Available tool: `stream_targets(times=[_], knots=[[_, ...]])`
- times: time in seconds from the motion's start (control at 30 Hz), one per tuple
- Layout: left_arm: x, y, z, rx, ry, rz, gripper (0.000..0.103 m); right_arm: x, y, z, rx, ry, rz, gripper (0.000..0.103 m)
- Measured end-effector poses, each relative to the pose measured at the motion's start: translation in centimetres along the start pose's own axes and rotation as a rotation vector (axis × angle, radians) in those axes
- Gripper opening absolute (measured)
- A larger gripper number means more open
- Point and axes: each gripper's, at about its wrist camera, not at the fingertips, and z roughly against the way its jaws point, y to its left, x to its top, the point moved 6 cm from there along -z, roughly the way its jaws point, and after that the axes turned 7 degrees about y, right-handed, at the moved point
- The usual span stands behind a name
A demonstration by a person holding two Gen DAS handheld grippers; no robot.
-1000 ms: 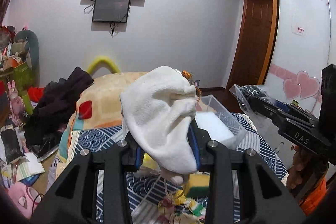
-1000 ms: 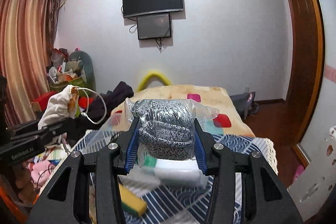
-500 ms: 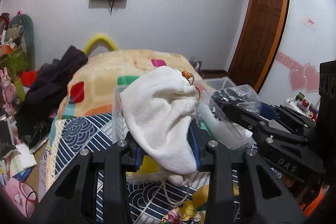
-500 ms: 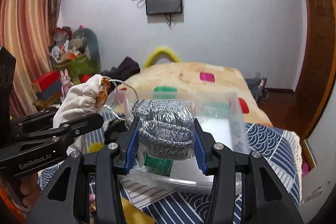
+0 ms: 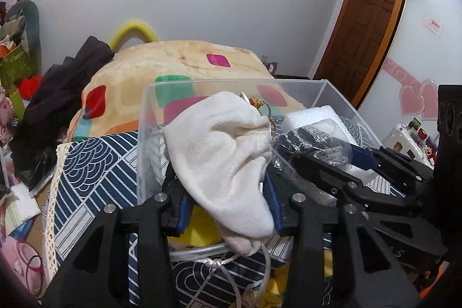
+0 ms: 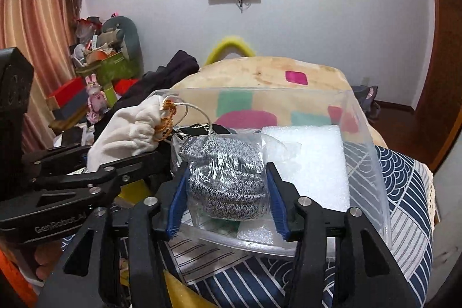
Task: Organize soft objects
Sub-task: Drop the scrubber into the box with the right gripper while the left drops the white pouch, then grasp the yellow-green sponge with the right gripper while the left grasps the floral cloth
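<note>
1. Hanging over the clear plastic box (image 5: 231, 85), both bundles are seen between opening jaws: the white cloth pouch (image 5: 228, 160) in the left gripper (image 5: 228, 204) and the bagged grey knit roll (image 6: 228, 181) in the right gripper (image 6: 226, 207).
2. The relation that matters is judged to be each bundle above the box's open top; the near wall of the box (image 6: 260, 241) is seen just below the right gripper's blue pads.
3. The pouch's long axis is seen running from about 5 o'clock, where its narrow end and cord hang below the jaws, up to 11 o'clock at the far end.
4. The knit roll is laid crosswise, from 9 to 3 o'clock between the pads; whether the pads press it cannot be told.
5. From the right wrist view the left gripper (image 6: 161, 155) is found at 9 o'clock, with the pouch (image 6: 132, 132) touching or nearly touching the roll's bag.
6. A white foam block (image 6: 306, 163) is seen inside the box at 2 o'clock from the roll.
7. The right gripper is judged nearer to the foam side, the left nearer to the box's other end.
</note>
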Motion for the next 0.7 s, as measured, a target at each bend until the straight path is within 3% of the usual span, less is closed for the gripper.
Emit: stream_targets(times=[0.13, 0.3, 0.5, 0.57, 0.7], knots=[[-0.1, 0.1, 1.0, 0.007, -0.016, 0.000, 0.054, 0.2, -0.7, 0.1, -0.005, 0.003, -0.021, 0.056], [-0.1, -0.2, 2.7, 0.013, -0.047, -0.012, 0.057, 0.6, -1.4, 1.8, -0.002, -0.028, -0.045, 0.061], [0.4, -1.2, 6.3, 0.053, -0.140, -0.041, 0.072, 1.2, -1.4, 4.7, -0.045, -0.111, -0.026, 0.071], [0.4, -1.5, 7.6, 0.073, -0.169, -0.056, 0.083, 1.1, -1.2, 5.3, -0.044, -0.123, -0.016, 0.072], [-0.2, -2.0, 9.8, 0.104, -0.210, -0.076, 0.095, 0.1, -0.7, 6.1, -0.028, -0.124, -0.003, 0.072]])
